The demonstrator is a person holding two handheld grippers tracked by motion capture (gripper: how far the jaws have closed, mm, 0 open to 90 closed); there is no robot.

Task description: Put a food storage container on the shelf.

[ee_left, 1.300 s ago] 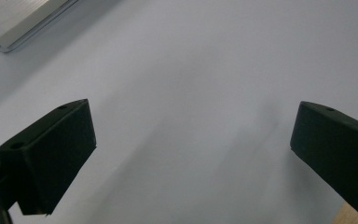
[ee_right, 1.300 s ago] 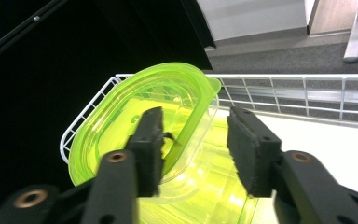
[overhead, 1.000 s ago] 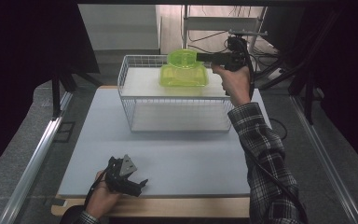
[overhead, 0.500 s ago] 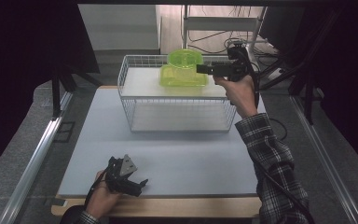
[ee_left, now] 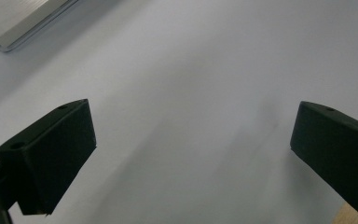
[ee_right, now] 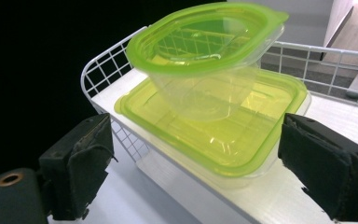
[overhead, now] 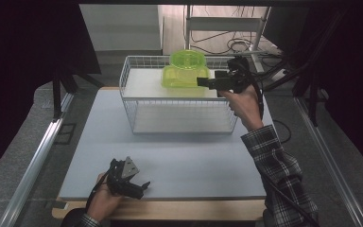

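You're facing the light, slippery stacked containers (ee_right: 209, 88) at upper center; your right gripper (ee_right: 205, 172), jaws just spreading empty, should be taking the stiff rim.

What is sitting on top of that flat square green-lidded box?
A smaller round tub with a green lid rests on the flat box. Both look empty through the clear plastic; the wire basket's shelf lies underneath.

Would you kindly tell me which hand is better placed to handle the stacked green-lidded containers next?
The right. Its tongs stand open, just opened, facing the green-lidded containers on the wire rack with nothing between them. The left tongs rest open at the table's near edge, far from the stack.
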